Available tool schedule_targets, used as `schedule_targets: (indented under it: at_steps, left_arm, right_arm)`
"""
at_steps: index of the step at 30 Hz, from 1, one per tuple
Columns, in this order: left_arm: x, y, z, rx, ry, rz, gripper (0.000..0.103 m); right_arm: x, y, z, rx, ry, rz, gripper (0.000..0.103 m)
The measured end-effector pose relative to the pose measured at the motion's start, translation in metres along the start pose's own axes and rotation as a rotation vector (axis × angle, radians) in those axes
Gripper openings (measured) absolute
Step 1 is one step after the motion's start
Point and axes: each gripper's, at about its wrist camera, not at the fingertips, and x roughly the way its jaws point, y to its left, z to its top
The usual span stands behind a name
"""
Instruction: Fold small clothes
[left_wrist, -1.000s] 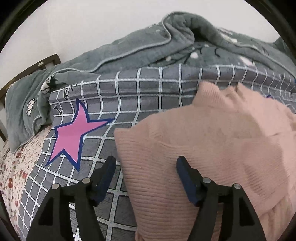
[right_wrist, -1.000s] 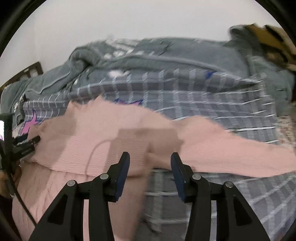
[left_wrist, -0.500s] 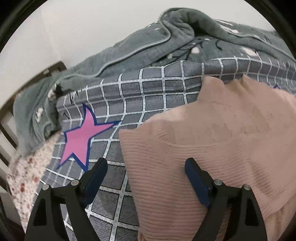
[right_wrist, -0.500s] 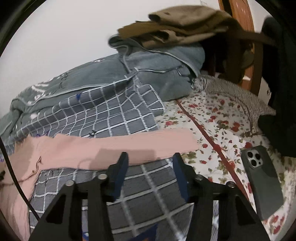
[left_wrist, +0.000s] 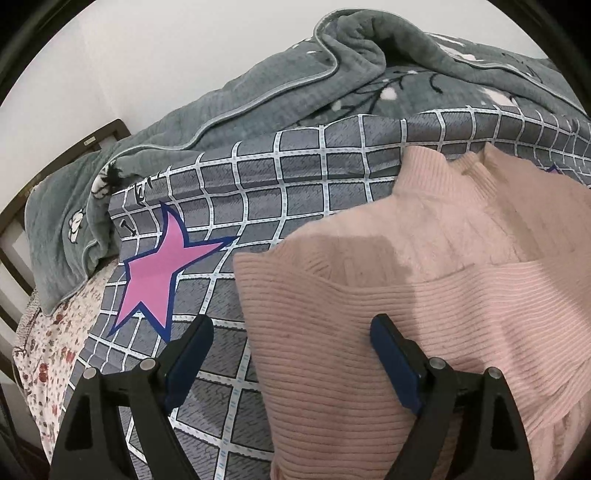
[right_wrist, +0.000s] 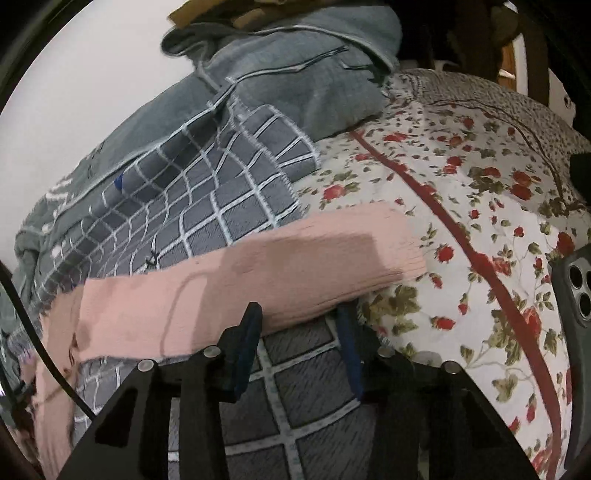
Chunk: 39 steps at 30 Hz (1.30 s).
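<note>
A pink ribbed sweater (left_wrist: 406, 295) lies on a grey checked duvet (left_wrist: 295, 184), its left part folded over the body. My left gripper (left_wrist: 291, 325) stands open over the sweater's left edge: one finger above the duvet, the other above the knit, with nothing gripped. In the right wrist view the sweater's sleeve (right_wrist: 295, 266) stretches out flat to the right, its cuff reaching a floral sheet (right_wrist: 461, 221). My right gripper (right_wrist: 299, 317) is at the sleeve's near edge close to the cuff. Its jaws are closing, the sleeve's hem lies just at the fingertips, and the pads do not press on it.
A pink star (left_wrist: 159, 269) is printed on the duvet. A grey fleece blanket (left_wrist: 258, 92) is bunched along the wall. A grey-blue garment pile (right_wrist: 295, 74) sits at the far end. A phone (right_wrist: 576, 288) lies on the sheet at the right. A dark bed frame (left_wrist: 74, 147) shows at the left.
My right gripper swept right along the sleeve from the sweater's body to near the cuff, and its jaws narrowed. My left gripper's jaws widened while it stayed over the sweater's left edge.
</note>
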Motion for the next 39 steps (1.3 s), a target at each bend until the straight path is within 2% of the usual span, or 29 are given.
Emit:
schedule_targets:
  at_steps: [7,9,11,16,18,21,25,28,30,32,35,39]
  left_arm:
    - [0.002,0.002,0.001,-0.01,0.008,-0.014,0.087]
    - [0.002,0.003,0.001,-0.017,0.008,-0.023,0.087]
    - [0.002,0.005,0.001,-0.023,0.007,-0.028,0.087]
    - [-0.004,0.01,0.004,-0.036,0.002,-0.054,0.087]
    - [-0.009,0.018,0.005,-0.065,-0.001,-0.049,0.087]
    - [-0.014,0.041,0.003,-0.137,0.036,-0.016,0.087]
    - [-0.027,0.079,-0.007,-0.232,0.035,-0.064,0.087]
    - [-0.04,0.109,-0.015,-0.262,0.021,-0.056,0.087]
    - [-0.047,0.13,-0.02,-0.285,0.04,-0.064,0.087]
    - [-0.052,0.148,-0.025,-0.291,0.044,-0.083,0.087]
    - [-0.06,0.167,-0.032,-0.288,0.036,-0.059,0.087]
    - [-0.056,0.196,-0.044,-0.341,0.051,-0.062,0.087]
  right_arm:
    - [0.009,-0.013,0.015,0.065,0.006,0.002,0.02]
    - [0.007,-0.012,0.016,0.06,-0.012,-0.009,0.007]
    - [0.003,-0.007,0.017,0.03,-0.036,-0.003,0.007]
    - [-0.028,0.028,0.028,-0.099,-0.161,-0.085,0.006]
    - [-0.042,0.044,0.034,-0.14,-0.206,-0.095,0.006]
    - [-0.067,0.079,0.041,-0.207,-0.279,-0.093,0.006]
    - [-0.102,0.15,0.044,-0.304,-0.357,-0.012,0.006]
    - [-0.121,0.203,0.041,-0.345,-0.355,0.082,0.006]
    - [-0.131,0.243,0.032,-0.364,-0.349,0.156,0.006]
    - [-0.137,0.284,0.019,-0.397,-0.34,0.218,0.006]
    - [-0.137,0.351,-0.01,-0.466,-0.313,0.324,0.006]
    - [-0.121,0.437,-0.065,-0.56,-0.231,0.48,0.006]
